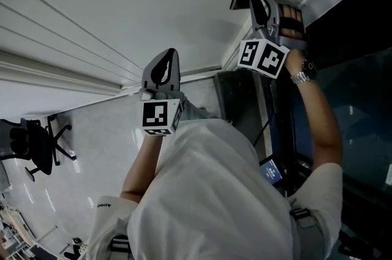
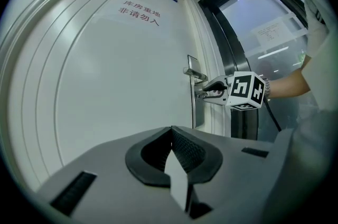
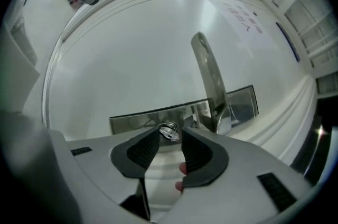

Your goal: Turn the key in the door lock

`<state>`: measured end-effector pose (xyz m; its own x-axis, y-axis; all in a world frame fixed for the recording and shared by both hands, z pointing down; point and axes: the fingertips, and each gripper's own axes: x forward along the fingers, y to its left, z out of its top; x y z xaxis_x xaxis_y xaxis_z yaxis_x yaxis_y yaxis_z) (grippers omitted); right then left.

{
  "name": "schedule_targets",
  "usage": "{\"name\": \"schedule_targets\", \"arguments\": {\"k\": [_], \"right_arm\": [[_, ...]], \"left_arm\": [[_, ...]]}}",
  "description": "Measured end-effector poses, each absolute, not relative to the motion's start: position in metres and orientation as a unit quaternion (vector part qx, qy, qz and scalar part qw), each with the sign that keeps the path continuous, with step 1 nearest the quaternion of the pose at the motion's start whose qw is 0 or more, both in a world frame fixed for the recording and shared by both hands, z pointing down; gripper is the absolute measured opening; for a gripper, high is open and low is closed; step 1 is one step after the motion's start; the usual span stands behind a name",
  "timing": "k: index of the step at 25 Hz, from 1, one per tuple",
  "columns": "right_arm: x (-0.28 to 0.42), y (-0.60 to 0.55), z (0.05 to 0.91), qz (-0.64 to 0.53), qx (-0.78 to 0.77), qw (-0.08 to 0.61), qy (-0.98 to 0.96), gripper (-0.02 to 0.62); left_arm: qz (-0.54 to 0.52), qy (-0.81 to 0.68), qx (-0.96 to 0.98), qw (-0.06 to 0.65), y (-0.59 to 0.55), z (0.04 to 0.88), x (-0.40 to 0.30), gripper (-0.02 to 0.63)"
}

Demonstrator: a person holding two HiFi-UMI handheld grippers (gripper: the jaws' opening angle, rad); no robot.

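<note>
Grey left gripper (image 2: 170,129) hanging closed, empty, well clear of white panelled door (image 2: 105,85), grey right gripper (image 3: 171,136) clamping small silver key (image 3: 168,132), steel lever handle (image 3: 211,80) crowding just beside.

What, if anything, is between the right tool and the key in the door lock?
Nothing visible. The key already sits between the right tool's tips at the lock plate. The door handle stands off to one side, clear of them.
</note>
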<state>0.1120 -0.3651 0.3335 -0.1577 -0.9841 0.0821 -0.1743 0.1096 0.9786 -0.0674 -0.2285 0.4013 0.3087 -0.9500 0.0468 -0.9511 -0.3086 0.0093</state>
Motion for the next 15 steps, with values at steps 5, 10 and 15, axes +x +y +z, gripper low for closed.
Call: {"name": "schedule_targets", "arguments": {"k": [5, 10, 15], "right_arm": [[0.106, -0.372, 0.336, -0.484, 0.459, 0.455, -0.591, 0.124], [0.107, -0.378, 0.335, -0.464, 0.484, 0.438, -0.598, 0.122], [0.107, -0.379, 0.334, -0.456, 0.498, 0.429, -0.6, 0.11]], "left_arm": [[0.022, -0.589, 0.807, 0.024, -0.227, 0.404, -0.068, 0.009], [0.02, -0.59, 0.807, 0.023, -0.228, 0.402, -0.068, 0.009], [0.018, -0.593, 0.805, 0.021, -0.229, 0.403, -0.072, 0.01]]}}
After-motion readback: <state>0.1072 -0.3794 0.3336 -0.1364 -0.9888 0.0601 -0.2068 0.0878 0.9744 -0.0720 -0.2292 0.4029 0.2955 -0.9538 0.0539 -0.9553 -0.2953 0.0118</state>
